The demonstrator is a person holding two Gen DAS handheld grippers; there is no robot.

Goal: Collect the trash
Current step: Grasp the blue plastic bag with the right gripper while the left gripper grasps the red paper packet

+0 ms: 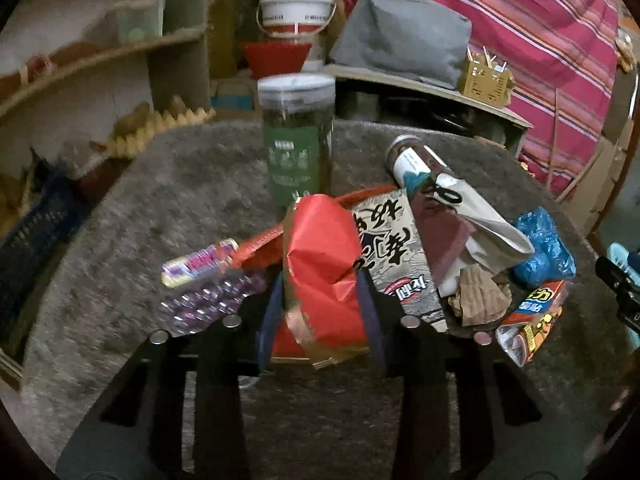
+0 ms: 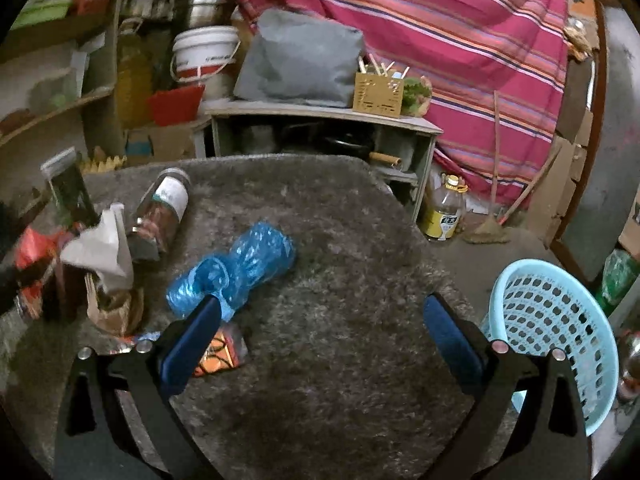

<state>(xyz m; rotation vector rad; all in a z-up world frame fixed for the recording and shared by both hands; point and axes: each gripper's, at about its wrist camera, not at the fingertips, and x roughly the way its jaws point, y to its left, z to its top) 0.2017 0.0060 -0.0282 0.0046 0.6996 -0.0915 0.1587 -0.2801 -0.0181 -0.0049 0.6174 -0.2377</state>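
My left gripper (image 1: 320, 300) is shut on a crumpled red paper wrapper (image 1: 320, 256), held just above the grey shaggy table cover (image 1: 168, 208). Behind it lies a heap of trash: a printed snack box (image 1: 396, 248), white paper (image 1: 492, 228), brown paper (image 1: 480, 296), an orange snack packet (image 1: 536, 320) and a purple blister pack (image 1: 204, 296). A crumpled blue plastic bag (image 2: 236, 268) lies on the cover just ahead of my right gripper (image 2: 324, 332), which is open and empty. A light blue perforated basket (image 2: 560, 332) stands at the right beside the table.
A tall green-labelled jar (image 1: 298, 140) stands upright at the back of the table, and a smaller jar (image 1: 416, 160) lies on its side. Shelves, a white bucket (image 1: 296, 8), a grey cushion (image 2: 300, 60) and a striped cloth (image 2: 460, 40) stand behind. An oil bottle (image 2: 444, 212) sits on the floor.
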